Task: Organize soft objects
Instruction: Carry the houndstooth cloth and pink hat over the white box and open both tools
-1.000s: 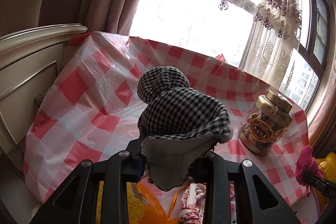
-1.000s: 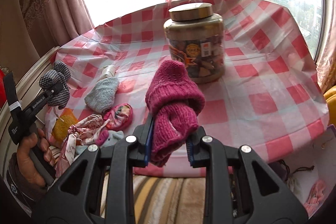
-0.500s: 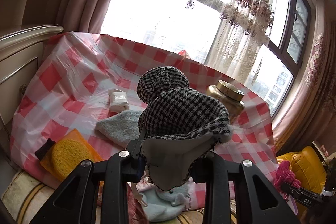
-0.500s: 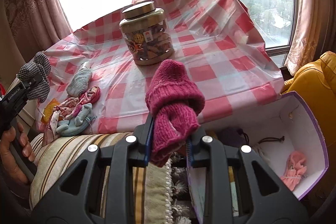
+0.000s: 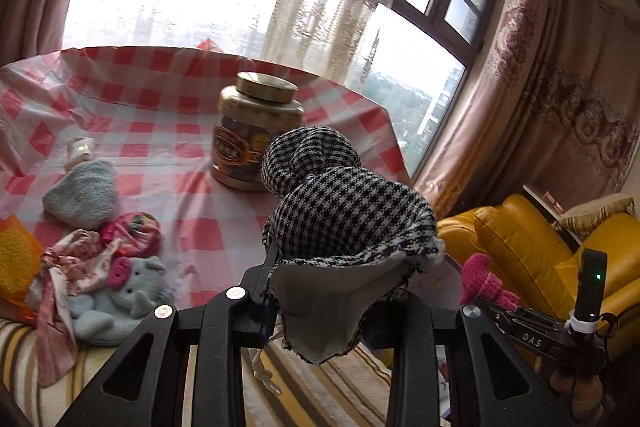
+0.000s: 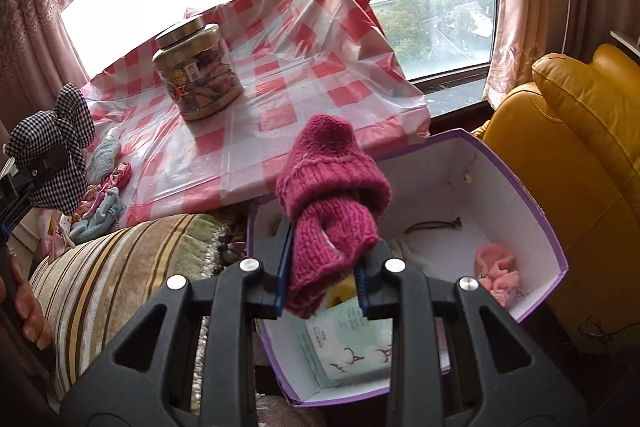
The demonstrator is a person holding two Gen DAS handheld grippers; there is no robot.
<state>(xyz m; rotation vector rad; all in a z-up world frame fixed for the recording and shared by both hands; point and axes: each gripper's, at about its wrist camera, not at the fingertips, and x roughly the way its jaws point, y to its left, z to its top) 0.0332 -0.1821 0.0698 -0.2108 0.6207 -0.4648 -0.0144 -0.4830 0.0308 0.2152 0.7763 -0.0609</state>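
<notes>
My left gripper (image 5: 320, 303) is shut on a black-and-white houndstooth cloth pouch (image 5: 344, 207), held above the striped cushion; it also shows at the left in the right wrist view (image 6: 48, 155). My right gripper (image 6: 322, 287) is shut on a magenta knitted sock (image 6: 332, 195) and holds it over the open purple-edged white box (image 6: 532, 211). The box holds a pink soft item (image 6: 496, 267), a dark cord and a pale green packet. In the left wrist view the magenta sock (image 5: 482, 283) shows at the right.
On the red-checked tablecloth (image 5: 152, 131) stand a gold-lidded jar (image 5: 256, 131), a grey-blue knit (image 5: 80, 193), a floral cloth (image 5: 76, 259), a blue plush elephant (image 5: 120, 303) and an orange packet (image 5: 16, 259). A yellow leather sofa (image 6: 580, 131) is at the right.
Both grippers have swung to the right, away from the table. The right one now holds the magenta sock over the open box, and the left one follows with the pouch.
</notes>
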